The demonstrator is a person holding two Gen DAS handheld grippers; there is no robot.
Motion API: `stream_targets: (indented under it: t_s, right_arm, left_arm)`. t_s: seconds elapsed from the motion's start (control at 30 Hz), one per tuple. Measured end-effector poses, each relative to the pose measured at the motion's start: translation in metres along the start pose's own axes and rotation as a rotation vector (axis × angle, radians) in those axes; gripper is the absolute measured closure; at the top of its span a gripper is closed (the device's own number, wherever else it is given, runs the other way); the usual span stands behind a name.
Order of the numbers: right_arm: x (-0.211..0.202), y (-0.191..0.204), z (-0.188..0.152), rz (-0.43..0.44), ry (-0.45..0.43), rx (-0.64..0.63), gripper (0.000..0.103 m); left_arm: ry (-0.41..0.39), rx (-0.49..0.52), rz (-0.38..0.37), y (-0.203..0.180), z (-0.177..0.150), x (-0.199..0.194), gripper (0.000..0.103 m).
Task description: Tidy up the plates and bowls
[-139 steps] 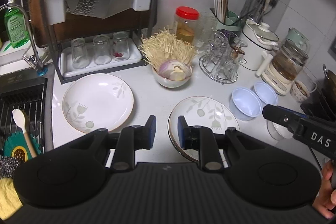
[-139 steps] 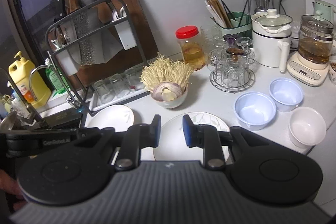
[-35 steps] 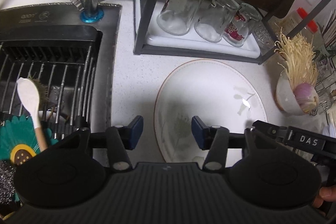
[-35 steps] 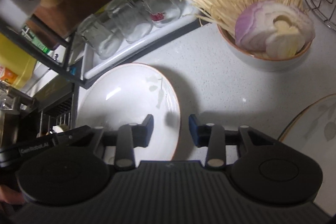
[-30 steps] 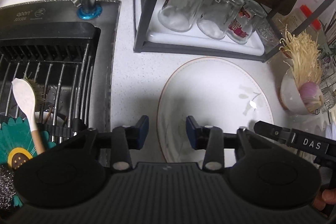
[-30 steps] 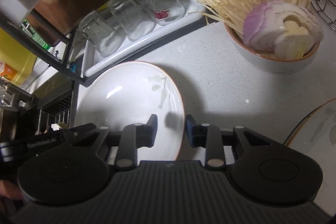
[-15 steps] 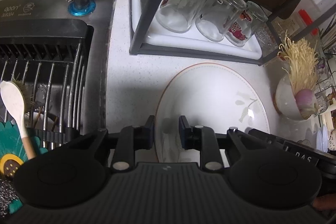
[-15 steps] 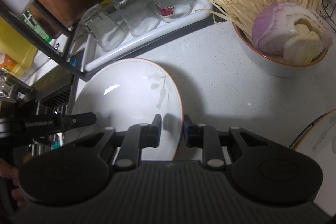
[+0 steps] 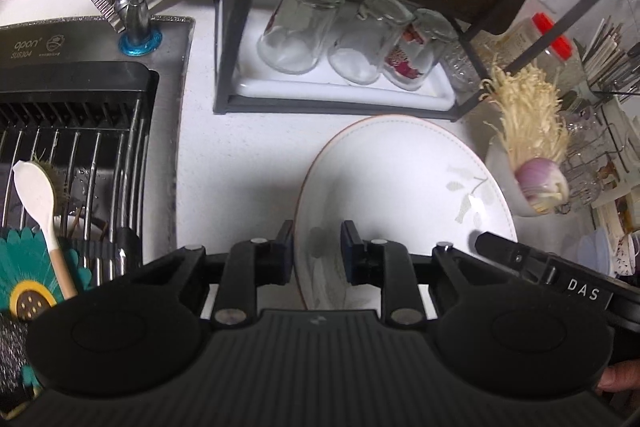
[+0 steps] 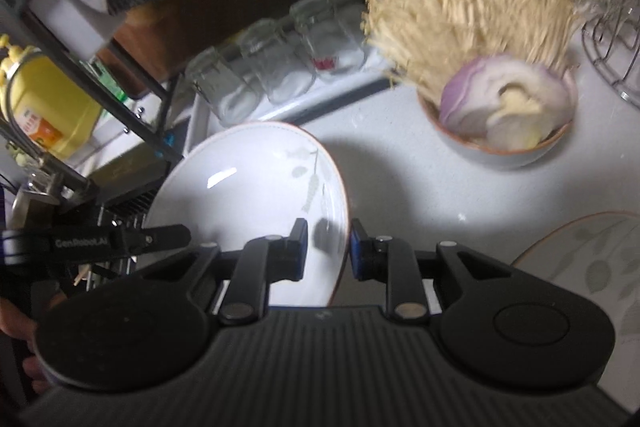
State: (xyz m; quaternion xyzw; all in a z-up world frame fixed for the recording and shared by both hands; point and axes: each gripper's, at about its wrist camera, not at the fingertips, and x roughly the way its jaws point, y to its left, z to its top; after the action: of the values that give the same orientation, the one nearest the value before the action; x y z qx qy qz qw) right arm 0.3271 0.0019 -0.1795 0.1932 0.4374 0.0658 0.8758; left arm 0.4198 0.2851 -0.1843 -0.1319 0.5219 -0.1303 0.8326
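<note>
The plate [image 9: 400, 183], white with a leaf pattern and a thin orange rim, sat at centre frame in both views, tilted, with its edges gripped from two sides. The left hand-held gripper [image 9: 316, 247] was pinching the plate's left rim, one finger outside the edge and one over the inner face. The right hand-held gripper [image 10: 326, 247] was pinching the opposite rim in the same manner. Whether the plate touched the worktop [image 9: 240, 155] could not be determined.

A second patterned plate [image 10: 592, 259] lay at the lower right of the right wrist view. A bowl [image 10: 500, 147] holding enoki mushrooms and a cut onion stood at upper right. Three upturned glasses [image 9: 300, 27] occupied the rack tray above the plate. The sink rack [image 9: 72, 131] lay at left.
</note>
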Motion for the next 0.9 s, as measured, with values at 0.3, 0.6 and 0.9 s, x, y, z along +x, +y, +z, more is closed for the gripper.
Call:
stream_targets:
  t_s: [0.3,0.6,0.9]
  right_arm:
    - [-0.044,-0.020,-0.005,0.002,-0.071,-0.010,0.078]
    - [-0.080,-0.039,-0.014,0.010,-0.136,0.009,0.078]
    - [-0.111,-0.069,-0.024,0.010,-0.159,0.029,0.078]
  left_arm:
    - [-0.026,0.030,-0.021,-0.040,-0.009,-0.024,0.076]
    - [-0.050,0.069,-0.031,-0.078,-0.018,-0.043,0.076]
    - [-0.046,0.097,-0.031,-0.118,-0.036,-0.044,0.076]
